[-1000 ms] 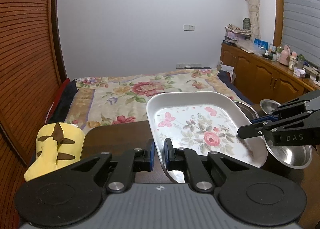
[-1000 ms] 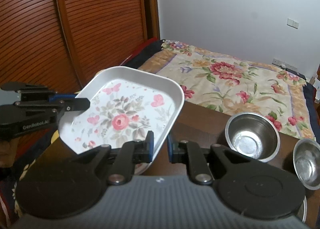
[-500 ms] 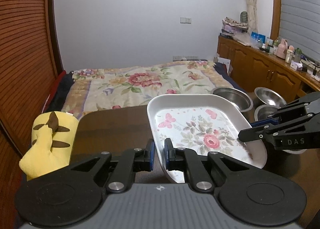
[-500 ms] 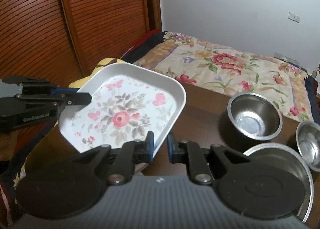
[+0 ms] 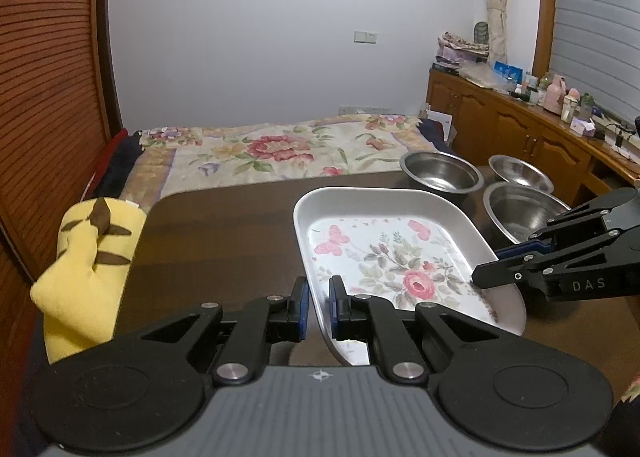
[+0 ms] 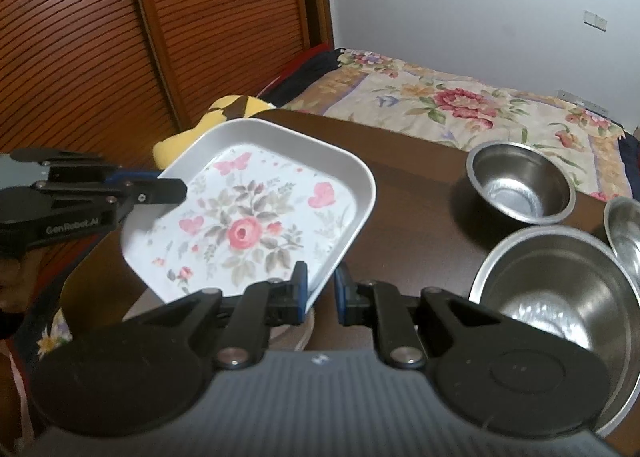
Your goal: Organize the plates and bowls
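Two hand-held grippers, our left and right, each clamp a rim of the flowered plate, held above the brown desk. Beside it stand three steel bowls: large, medium, small, nothing inside.

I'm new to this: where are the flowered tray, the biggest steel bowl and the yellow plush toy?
flowered tray [image 6: 244, 231], right wrist view, its painted rose.
biggest steel bowl [image 6: 560, 277], right wrist view, inner wall.
yellow plush toy [image 5: 86, 277], left wrist view, its body.
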Demonstrator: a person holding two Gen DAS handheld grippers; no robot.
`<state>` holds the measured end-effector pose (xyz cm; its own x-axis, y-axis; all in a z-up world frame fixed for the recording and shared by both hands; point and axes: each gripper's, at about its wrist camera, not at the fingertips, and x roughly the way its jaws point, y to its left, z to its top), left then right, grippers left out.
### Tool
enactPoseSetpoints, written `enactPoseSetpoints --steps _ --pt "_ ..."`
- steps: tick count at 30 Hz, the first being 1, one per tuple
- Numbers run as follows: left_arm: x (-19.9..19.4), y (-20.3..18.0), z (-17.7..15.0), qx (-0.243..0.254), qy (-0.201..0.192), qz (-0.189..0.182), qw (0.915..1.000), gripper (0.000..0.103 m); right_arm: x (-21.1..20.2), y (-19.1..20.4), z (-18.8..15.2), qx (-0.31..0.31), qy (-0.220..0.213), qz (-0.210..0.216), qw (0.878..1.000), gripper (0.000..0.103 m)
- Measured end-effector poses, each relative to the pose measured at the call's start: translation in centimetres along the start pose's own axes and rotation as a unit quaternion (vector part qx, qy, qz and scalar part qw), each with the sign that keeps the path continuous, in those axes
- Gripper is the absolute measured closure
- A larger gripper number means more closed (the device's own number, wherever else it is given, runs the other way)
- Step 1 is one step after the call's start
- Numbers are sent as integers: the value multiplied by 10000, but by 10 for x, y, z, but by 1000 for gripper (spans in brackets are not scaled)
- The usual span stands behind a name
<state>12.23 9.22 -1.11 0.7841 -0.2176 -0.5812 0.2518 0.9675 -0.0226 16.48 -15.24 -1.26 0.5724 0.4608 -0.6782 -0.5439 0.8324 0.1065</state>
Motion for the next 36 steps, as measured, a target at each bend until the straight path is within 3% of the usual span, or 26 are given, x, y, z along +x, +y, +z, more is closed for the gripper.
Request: enactPoseSetpoints --steps 20,36 --pt "-21 -9 -54 -273 153 30 9995 92 -13 15 -41 -82 -190 244 9995 87" --pt "-17 -12 -65 -325 241 163 9990 92 -6 6 -50 301 -441 533 9971 87"
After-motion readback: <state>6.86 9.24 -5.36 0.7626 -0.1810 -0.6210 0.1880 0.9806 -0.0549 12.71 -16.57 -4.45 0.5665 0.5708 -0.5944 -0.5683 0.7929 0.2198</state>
